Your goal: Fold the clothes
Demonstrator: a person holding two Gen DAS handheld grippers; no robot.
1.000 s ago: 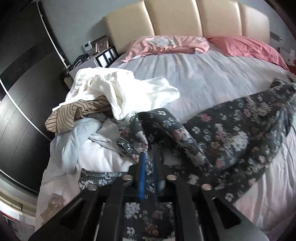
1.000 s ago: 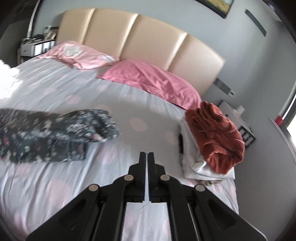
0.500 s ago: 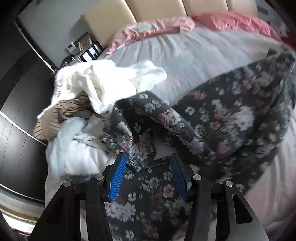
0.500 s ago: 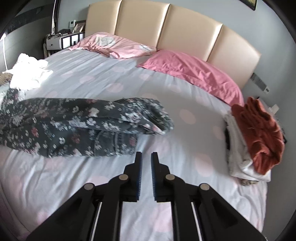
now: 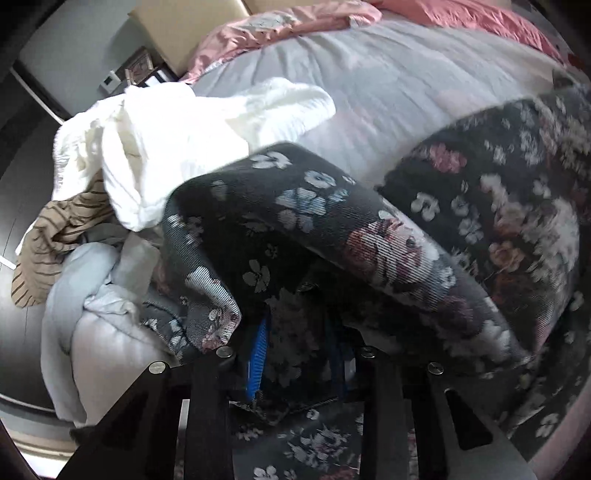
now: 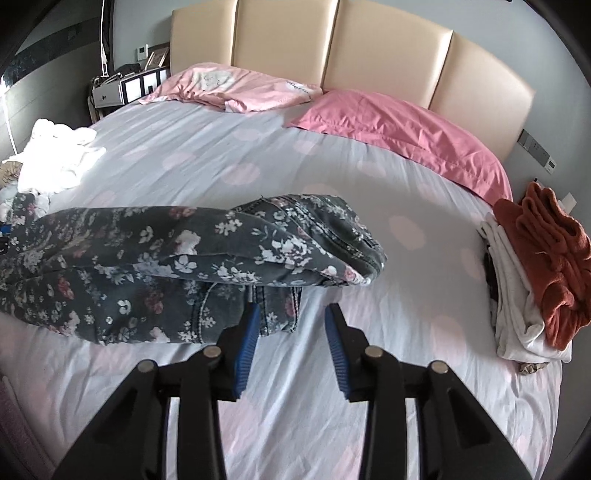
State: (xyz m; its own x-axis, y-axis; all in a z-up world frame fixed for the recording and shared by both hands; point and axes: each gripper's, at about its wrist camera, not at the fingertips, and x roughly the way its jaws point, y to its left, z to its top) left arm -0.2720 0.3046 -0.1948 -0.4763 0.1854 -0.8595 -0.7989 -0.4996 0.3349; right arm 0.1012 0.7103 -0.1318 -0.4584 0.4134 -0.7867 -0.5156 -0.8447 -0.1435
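Floral jeans (image 6: 192, 266) nearer, right gripper (image 6: 290, 321) jaws just opening, empty

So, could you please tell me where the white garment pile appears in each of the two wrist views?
Left wrist view: the white pile fills the upper left, above a striped tan garment and beside the floral jeans.
Right wrist view: the same pile sits small at the far left edge of the bed, beyond the jeans.
Shared landmark: the pale pink pillow by the headboard.
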